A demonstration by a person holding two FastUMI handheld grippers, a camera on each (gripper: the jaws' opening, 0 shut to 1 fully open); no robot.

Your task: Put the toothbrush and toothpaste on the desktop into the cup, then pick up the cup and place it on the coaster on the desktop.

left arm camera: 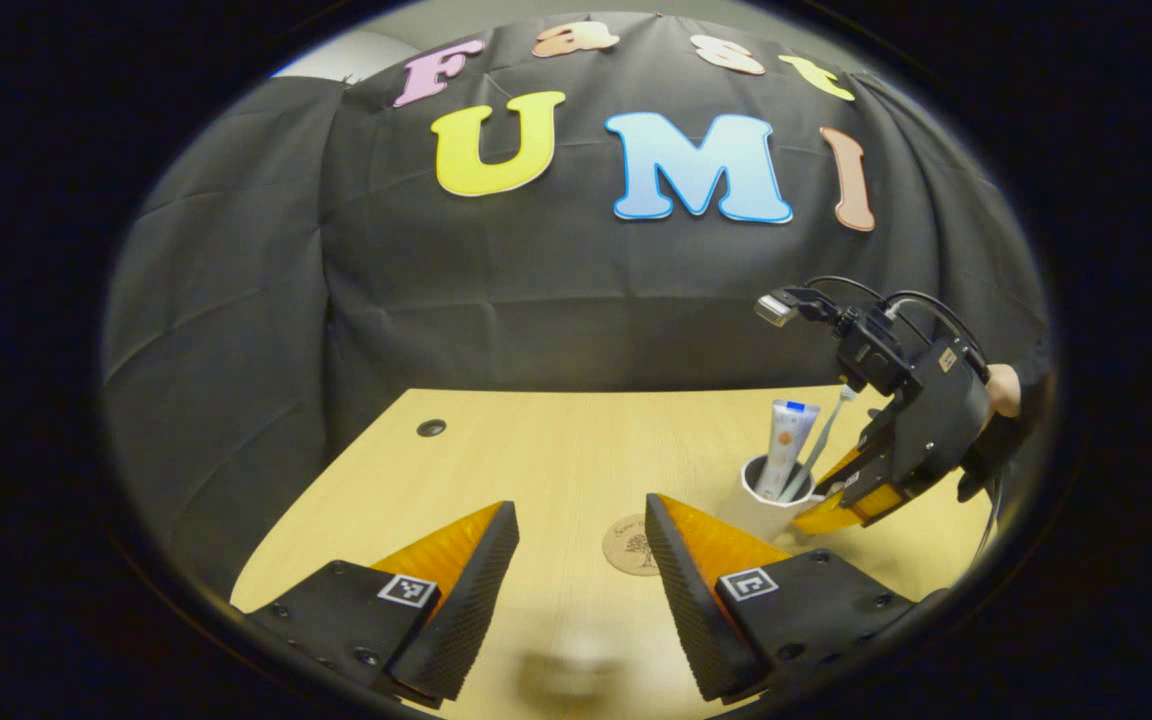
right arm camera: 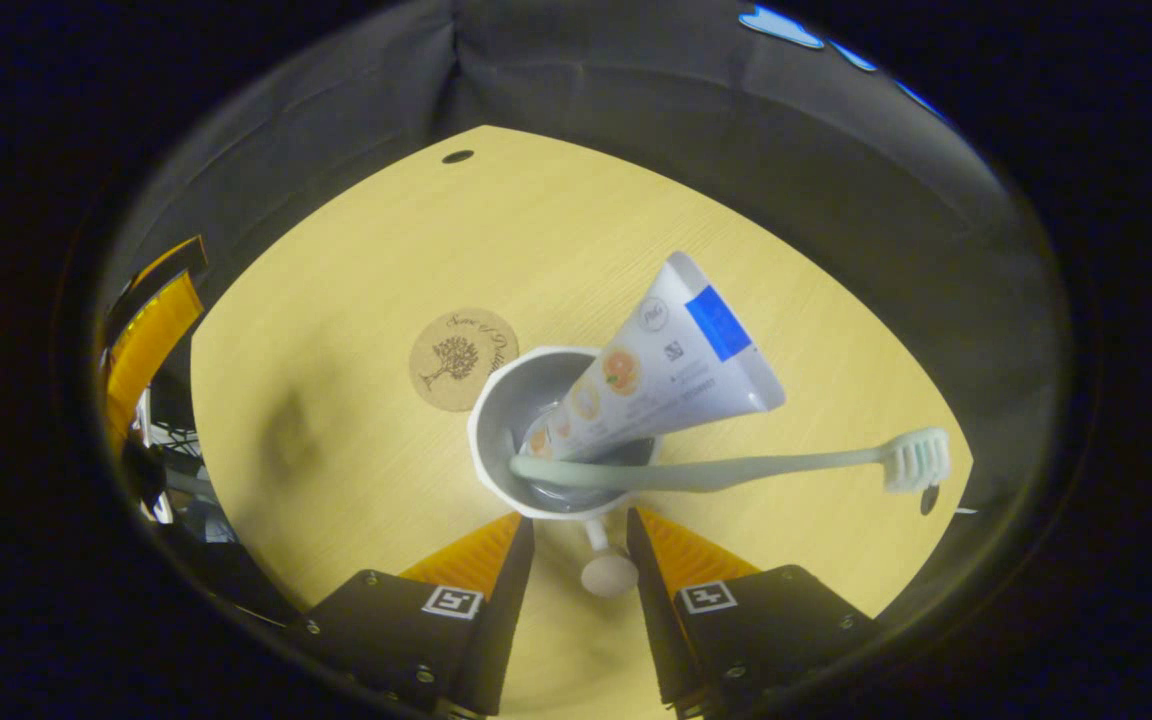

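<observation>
From the left, the left gripper [left arm camera: 581, 560] hovers wide and empty, the coaster [right arm camera: 463, 358] lies just beside the rigid, top-heavy cup [right arm camera: 501, 400], whose handle [right arm camera: 604, 560] sits between the right gripper [right arm camera: 581, 560]'s narrowed, not visibly touching jaws, probably the best hold.

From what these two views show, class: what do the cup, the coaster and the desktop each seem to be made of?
Cup: probably glazed ceramic or smooth plastic; white with a soft sheen.
Coaster: likely cork or thin wood; matte tan disc with a dark printed tree.
Desktop: pale wood or wood-look laminate; fine straight grain lines, low gloss.
</observation>
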